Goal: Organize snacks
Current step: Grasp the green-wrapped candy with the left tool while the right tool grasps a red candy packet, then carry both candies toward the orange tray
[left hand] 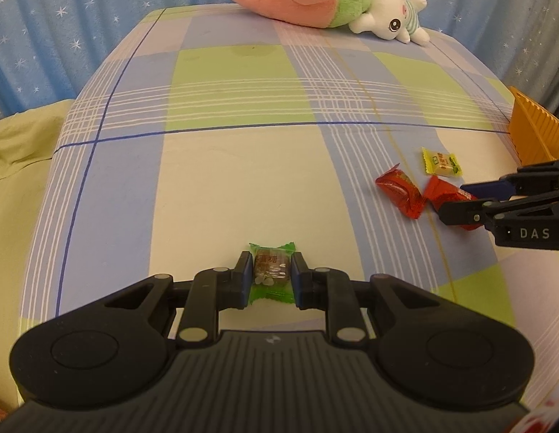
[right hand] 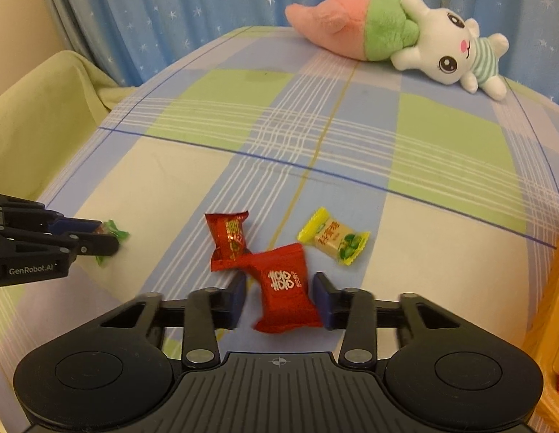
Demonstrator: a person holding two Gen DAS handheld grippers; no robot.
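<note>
My left gripper (left hand: 271, 270) is shut on a green-wrapped candy (left hand: 268, 265) just above the checked bedsheet; the right wrist view shows it at the left (right hand: 106, 236). My right gripper (right hand: 281, 288) straddles a red snack packet (right hand: 285, 281) lying on the sheet. Its right pad is at the packet's edge, and a thin strip of sheet shows beside the left pad, so the jaws are open around it. A second red packet (right hand: 229, 240) touches the first at its far left corner. A yellow candy (right hand: 333, 240) lies just to the right.
An orange ribbed basket (left hand: 535, 130) stands at the bed's right edge, close to the right gripper. A pink and green plush with a white rabbit (right hand: 387, 32) lies at the far end. Star-patterned blue curtains hang behind, and a pale green blanket (left hand: 23, 151) lies to the left.
</note>
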